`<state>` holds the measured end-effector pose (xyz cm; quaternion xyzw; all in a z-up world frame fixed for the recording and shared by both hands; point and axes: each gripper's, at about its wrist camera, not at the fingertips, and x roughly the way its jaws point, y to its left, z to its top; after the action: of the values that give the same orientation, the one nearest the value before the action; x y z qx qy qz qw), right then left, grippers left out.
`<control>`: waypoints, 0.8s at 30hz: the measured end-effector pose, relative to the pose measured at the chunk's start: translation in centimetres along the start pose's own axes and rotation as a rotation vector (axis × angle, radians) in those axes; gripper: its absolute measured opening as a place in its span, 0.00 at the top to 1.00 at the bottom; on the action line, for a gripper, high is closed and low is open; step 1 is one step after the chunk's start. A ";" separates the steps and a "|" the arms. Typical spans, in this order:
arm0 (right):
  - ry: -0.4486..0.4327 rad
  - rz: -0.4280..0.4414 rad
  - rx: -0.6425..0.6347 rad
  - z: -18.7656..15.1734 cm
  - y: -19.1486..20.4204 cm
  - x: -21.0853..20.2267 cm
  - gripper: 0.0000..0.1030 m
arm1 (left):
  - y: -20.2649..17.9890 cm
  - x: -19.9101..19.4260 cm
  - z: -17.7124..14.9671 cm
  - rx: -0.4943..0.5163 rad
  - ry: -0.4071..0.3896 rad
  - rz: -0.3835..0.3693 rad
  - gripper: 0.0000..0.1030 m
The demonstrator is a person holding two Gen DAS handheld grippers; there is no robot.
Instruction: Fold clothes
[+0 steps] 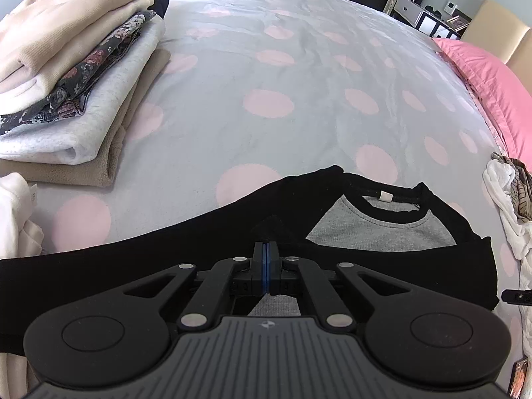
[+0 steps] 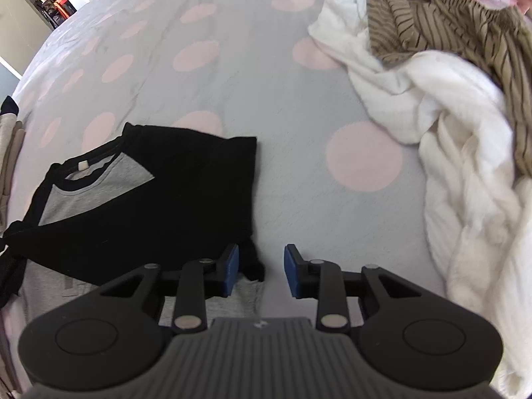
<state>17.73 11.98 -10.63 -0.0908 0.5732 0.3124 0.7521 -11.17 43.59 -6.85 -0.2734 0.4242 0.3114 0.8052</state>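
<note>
A black shirt with a grey chest panel (image 1: 382,232) lies flat on the spotted bedspread (image 1: 299,99), neckline facing away from me. One black sleeve is folded across it. My left gripper (image 1: 265,249) is shut on the shirt's black fabric, which rises in a small peak at the fingertips. In the right wrist view the same shirt (image 2: 166,199) lies to the left. My right gripper (image 2: 261,271) hangs open over its right edge. A black corner of the shirt sits between the blue pads (image 2: 232,269), which do not press on it.
A stack of folded clothes (image 1: 66,83) sits at the far left of the bed. A rumpled white garment (image 2: 449,133) and a brown striped one (image 2: 449,26) are heaped on the right. A pink pillow (image 1: 492,83) lies beyond them, and a cream garment (image 1: 13,212) is at the left edge.
</note>
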 end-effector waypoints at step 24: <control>-0.062 0.047 0.164 2.2 -1.9 -0.6 0.74 | 0.0 1.1 -0.4 -0.007 0.028 -0.015 1.00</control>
<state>20.50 11.37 -9.75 -0.0055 0.5752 0.2846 0.7669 -10.91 43.56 -7.96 -0.2838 0.4321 0.3030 0.8006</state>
